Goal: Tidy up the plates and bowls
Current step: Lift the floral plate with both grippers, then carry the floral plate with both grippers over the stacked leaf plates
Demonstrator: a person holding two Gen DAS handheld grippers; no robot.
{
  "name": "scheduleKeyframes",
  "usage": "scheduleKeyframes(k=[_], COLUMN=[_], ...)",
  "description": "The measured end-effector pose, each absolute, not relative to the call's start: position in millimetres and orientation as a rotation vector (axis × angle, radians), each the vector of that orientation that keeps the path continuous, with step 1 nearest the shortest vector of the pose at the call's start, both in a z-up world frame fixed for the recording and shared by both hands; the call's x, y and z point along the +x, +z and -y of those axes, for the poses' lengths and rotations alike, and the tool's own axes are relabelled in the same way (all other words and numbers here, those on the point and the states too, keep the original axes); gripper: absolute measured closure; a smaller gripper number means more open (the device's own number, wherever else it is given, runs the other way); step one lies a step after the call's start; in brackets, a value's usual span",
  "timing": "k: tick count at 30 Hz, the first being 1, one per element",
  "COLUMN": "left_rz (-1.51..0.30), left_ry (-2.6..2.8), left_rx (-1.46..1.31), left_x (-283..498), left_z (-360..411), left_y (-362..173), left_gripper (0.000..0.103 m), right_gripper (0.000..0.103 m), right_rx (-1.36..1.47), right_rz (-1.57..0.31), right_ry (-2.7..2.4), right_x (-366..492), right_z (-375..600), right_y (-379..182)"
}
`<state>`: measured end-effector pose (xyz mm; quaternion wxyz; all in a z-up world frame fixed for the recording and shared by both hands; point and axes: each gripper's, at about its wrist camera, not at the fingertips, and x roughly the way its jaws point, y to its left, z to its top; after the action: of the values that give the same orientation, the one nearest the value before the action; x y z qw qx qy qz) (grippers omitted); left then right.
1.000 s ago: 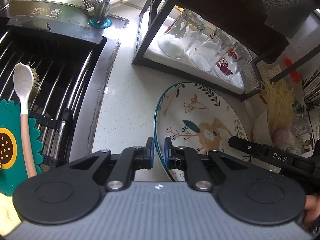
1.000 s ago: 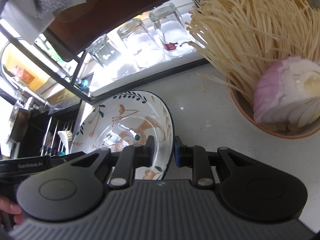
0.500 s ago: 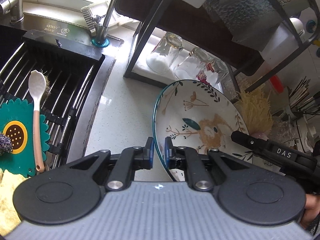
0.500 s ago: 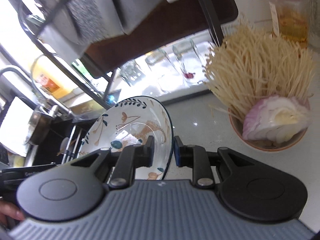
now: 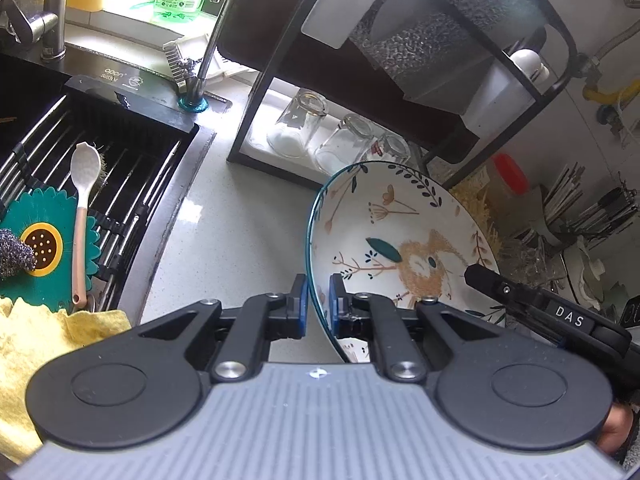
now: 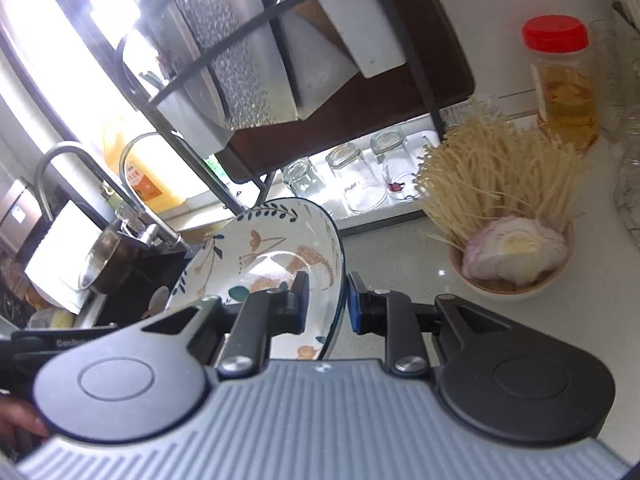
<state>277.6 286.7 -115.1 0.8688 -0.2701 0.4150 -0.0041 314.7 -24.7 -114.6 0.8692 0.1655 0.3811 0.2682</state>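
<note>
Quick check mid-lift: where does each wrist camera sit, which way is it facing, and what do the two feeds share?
Left wrist: rides the left tongs, looking down and forward over the counter toward the sink rack and upturned glasses; own fingers clamp the plate rim; right tongs enter at right.
Right wrist: rides the right tongs, facing the dish rack, noodle bowl and red-lidded jar; own fingers clamp the plate's opposite rim; fingertips show lower left.
Shared: the floral plate, glasses, rack, faucet.

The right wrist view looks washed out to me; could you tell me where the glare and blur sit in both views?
Right wrist view: the window at upper left is blown out white, the rack is smeared, the plate stays readable. Left wrist view: evenly lit and sharper, fisheye bending the sink edge.
</note>
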Motion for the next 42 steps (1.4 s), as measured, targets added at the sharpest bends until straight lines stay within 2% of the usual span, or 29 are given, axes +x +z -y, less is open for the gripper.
scheduleKeyframes(k=[10, 22, 33, 42], left_rz=[-0.877, -0.992, -1.098, -1.156], left_ry=[-0.05, -0.101, -0.115, -0.142], left_rx=[-0.562, -0.488, -0.433, -0.356], left_x=[254.7, 235.6, 234.3, 249.4], left_z=[-234.1, -172.5, -153.6, -141.4], left_y=[-110.6, -150.9, -181.5, -195.5], left_gripper=[0.091, 0.09, 0.088, 0.082], right_gripper=[0.08, 0.079, 0.079, 0.079], right_rx=[0.324, 0.29, 0.212, 0.141], right_rz=[-0.758, -0.791, -0.847, -0.856], right_ry=[0.519, 0.414, 0.35, 0.296], right_x=[281.0, 238.5, 220.8, 224.1], right_z=[73.8, 124.1, 127.5, 118.2], right_y=[-106.7, -136.5, -166.8, -174.0])
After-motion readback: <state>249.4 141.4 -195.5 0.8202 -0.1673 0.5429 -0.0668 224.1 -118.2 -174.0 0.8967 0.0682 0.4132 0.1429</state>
